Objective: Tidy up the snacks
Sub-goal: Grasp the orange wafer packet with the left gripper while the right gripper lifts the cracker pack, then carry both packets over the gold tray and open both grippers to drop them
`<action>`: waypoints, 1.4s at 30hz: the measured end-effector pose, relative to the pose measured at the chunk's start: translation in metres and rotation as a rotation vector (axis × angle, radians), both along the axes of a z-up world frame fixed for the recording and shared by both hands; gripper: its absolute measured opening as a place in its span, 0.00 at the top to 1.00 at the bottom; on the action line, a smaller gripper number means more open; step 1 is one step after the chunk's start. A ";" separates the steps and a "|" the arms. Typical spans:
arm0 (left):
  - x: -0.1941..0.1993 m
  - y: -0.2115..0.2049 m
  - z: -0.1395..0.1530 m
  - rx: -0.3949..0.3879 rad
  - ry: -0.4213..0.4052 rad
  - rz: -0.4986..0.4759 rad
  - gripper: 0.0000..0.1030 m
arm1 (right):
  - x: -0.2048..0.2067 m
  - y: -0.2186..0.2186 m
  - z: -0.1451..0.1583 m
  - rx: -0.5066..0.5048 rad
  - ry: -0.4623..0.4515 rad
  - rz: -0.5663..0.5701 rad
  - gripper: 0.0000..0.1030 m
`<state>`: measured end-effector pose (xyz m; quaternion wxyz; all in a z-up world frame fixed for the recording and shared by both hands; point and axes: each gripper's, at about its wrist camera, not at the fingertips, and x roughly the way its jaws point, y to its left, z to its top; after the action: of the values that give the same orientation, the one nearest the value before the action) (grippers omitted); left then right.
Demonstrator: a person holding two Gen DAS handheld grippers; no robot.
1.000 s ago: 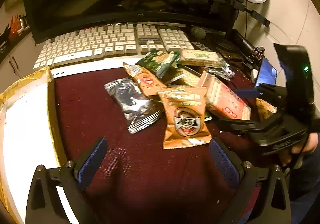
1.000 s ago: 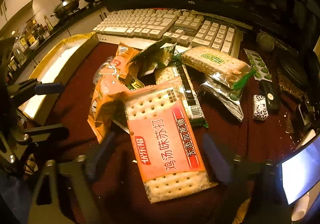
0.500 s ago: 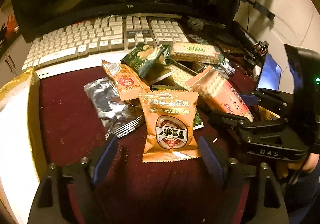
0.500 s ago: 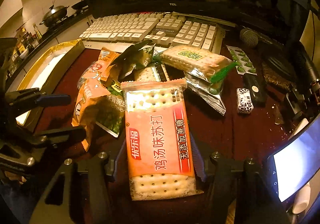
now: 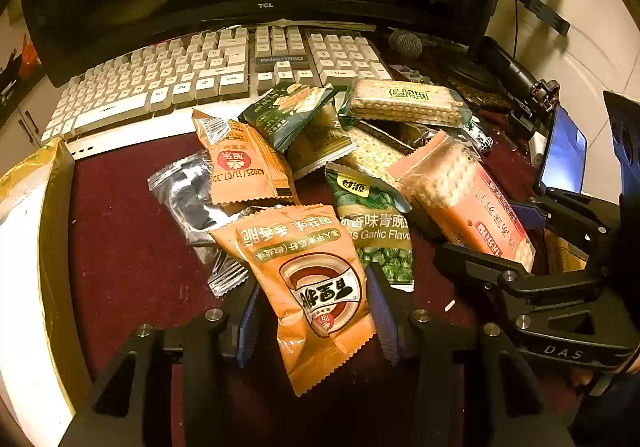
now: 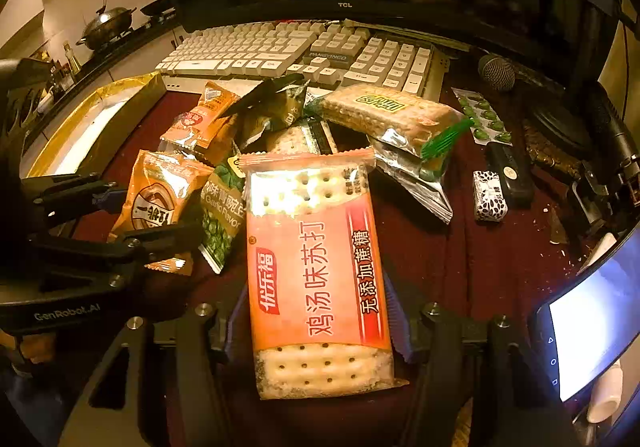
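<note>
Before the cream keyboard [image 5: 224,75], on a dark red surface [image 5: 132,239], a loose heap of snack packets waits to be sorted, apparently into the gold-rimmed box [image 5: 52,231] to the keyboard's near left. The left gripper [image 5: 312,321] has just been closing its jaws on an orange sachet [image 5: 308,279] at the heap's nearest edge; the blue pads now squeeze its crinkled sides, so the grasp looks set. The right gripper [image 6: 316,323] clamps a long pink-and-orange cracker pack [image 6: 316,279] across its width, pale perforated biscuits showing through both clear ends. Taking the outermost packets first probably spares the pile behind them, where a green pea bag [image 5: 372,223], a silver pouch [image 5: 188,199] and a green-labelled biscuit pack [image 5: 404,103] overlap nearer the keyboard.
</note>
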<state>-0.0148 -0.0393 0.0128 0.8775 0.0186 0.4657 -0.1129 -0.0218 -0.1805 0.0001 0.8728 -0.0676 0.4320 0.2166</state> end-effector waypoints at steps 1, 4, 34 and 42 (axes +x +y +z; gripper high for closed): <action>-0.001 0.001 0.000 -0.004 0.001 0.001 0.51 | 0.000 0.000 0.000 -0.002 -0.001 0.000 0.45; -0.002 0.005 0.002 -0.018 0.001 0.004 0.52 | -0.001 -0.001 0.000 0.005 0.001 -0.005 0.47; -0.024 0.041 0.030 -0.085 -0.061 0.063 0.52 | -0.015 0.014 0.030 0.094 -0.007 0.020 0.48; -0.031 0.066 0.037 -0.073 -0.096 0.132 0.52 | -0.017 0.040 0.039 0.118 0.006 0.069 0.48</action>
<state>-0.0463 0.0271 0.0495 0.9044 -0.0389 0.4191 -0.0705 -0.0388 -0.1407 0.0388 0.8659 -0.0301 0.4187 0.2722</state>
